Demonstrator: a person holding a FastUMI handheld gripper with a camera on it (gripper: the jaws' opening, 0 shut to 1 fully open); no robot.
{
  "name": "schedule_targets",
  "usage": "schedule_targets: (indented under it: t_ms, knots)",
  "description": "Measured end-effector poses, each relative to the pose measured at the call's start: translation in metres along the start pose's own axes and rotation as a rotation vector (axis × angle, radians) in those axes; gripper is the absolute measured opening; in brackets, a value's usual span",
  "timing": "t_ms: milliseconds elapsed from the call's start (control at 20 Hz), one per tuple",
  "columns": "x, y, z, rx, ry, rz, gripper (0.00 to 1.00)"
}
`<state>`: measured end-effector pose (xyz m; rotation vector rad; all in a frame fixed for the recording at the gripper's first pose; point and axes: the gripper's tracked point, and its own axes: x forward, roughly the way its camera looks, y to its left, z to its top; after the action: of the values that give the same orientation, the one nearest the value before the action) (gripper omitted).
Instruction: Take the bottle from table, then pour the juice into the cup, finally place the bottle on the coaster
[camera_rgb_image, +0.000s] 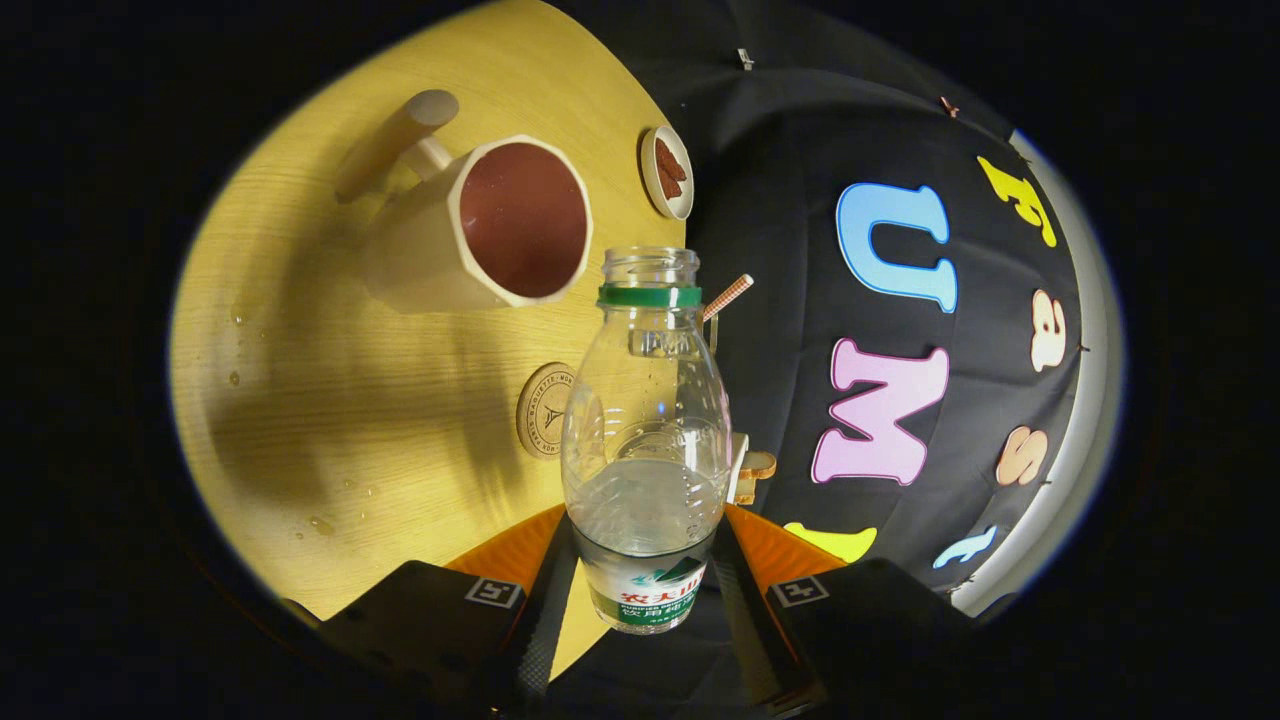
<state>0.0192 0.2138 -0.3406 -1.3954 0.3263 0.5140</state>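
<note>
Between the two fingers of the gripper (642, 580) a clear plastic bottle (646, 440) is held; both fingers are pressed against its labelled lower part, so the gripper is closed on it. The bottle has no cap, a green ring is seen around its neck, and some clear liquid is seen inside its lower part. The whole scene is seen tilted, so it cannot be told whether the bottle is upright.

Beyond the bottle, on the wooden tabletop (330, 400), a pale faceted cup (480, 235) with a handle is seen; its inside is brown-red, and whether liquid is in it cannot be told. Just beside the bottle, partly hidden behind it, a round coaster (542, 408) is lying on the tabletop, apart from the cup. Farther away, near the tabletop edge, a small white dish (668, 172) with brown pieces is placed. Some drops of liquid are seen on the tabletop. A striped straw (728, 296) is visible just behind the bottle neck.
</note>
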Motion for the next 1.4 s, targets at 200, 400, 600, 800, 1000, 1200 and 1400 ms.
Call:
schedule_targets:
  t_ms: [200,400,600,800,1000,1200,1400]
  knots:
    - [0.002,-0.002,0.0,-0.042,0.007,0.004,0.75]
    - [0.004,-0.003,0.003,-0.071,0.01,0.002,0.75]
    - [0.007,-0.004,0.003,-0.1,0.013,-0.003,0.75]
    - [0.008,-0.005,0.004,-0.131,0.016,0.001,0.75]
    - [0.01,-0.003,0.004,-0.165,0.018,0.009,0.75]
    - [0.01,-0.004,0.005,-0.182,0.024,0.011,0.75]
    - [0.012,-0.007,0.006,-0.187,0.023,0.007,0.75]
